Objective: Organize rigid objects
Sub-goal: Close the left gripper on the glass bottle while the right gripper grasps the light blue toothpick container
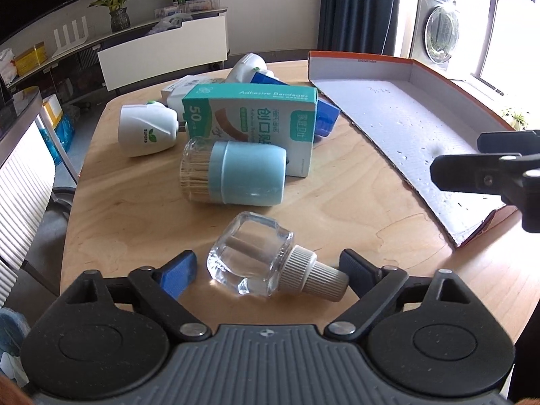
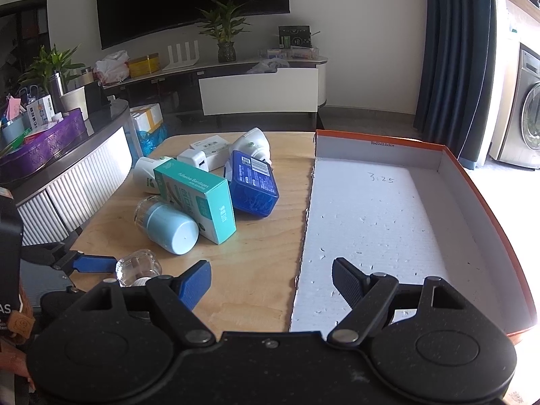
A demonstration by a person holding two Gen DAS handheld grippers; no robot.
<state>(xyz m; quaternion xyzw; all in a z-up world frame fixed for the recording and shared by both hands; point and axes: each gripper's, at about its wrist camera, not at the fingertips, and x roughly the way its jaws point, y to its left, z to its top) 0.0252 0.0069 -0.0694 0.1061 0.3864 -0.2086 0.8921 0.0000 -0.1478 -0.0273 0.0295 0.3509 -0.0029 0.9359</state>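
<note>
A clear glass bottle (image 1: 249, 256) with a ribbed beige cap lies on the wooden table (image 1: 135, 222) between the fingers of my left gripper (image 1: 266, 270). The blue left pad stands clear of the glass and the black right pad is near the cap tip, so the gripper is open. Behind the bottle lie a toothpick jar (image 1: 233, 175) with a light-blue cap, a teal bandage box (image 1: 256, 125), a blue box (image 2: 253, 185) and white plug-in devices (image 1: 146, 130). My right gripper (image 2: 270, 283) is open and empty above the near left edge of the orange-rimmed box (image 2: 371, 219).
The orange-rimmed box has a bare white foam floor and fills the table's right side. A white adapter (image 2: 195, 160) lies at the back of the pile. A ribbed low cabinet (image 2: 84, 182) stands off the table's left edge, and a washing machine (image 2: 526, 118) is far right.
</note>
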